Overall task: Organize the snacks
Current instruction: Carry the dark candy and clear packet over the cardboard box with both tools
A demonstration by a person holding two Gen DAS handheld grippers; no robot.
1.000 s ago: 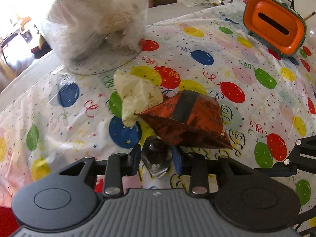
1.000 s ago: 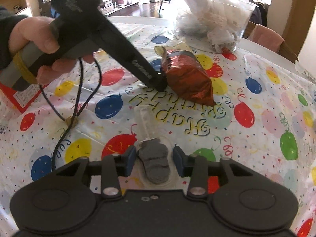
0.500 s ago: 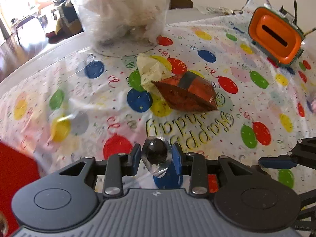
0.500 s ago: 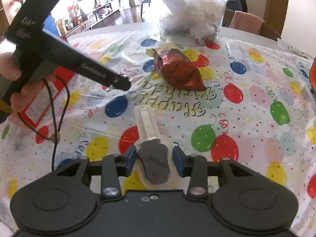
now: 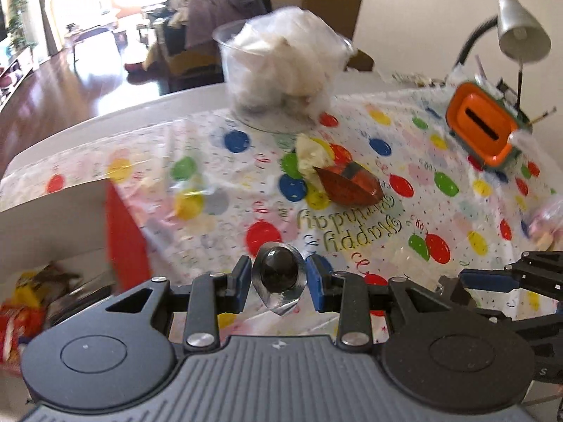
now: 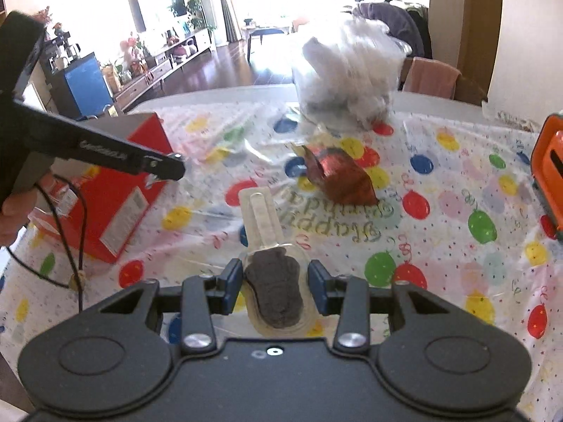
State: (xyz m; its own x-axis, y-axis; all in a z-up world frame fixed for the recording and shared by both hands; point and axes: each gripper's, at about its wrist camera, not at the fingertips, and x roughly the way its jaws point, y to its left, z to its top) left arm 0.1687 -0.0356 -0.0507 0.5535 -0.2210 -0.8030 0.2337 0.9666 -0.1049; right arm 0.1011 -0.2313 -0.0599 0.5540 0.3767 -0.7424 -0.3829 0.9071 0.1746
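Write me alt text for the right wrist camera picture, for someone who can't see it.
The right gripper holds a clear-wrapped dark snack above a balloon-print tablecloth. Ahead lie a shiny red-brown snack packet and a clear tub stuffed with white wrappers. At left, the left gripper reaches toward an open red box.

Left tool (image 5: 278, 279) sits bottom center of its view, pads pinched shut around something. Right tool (image 6: 275, 280) is likewise clamped, with the left hand (image 6: 12, 211) gripping its handle at far left.
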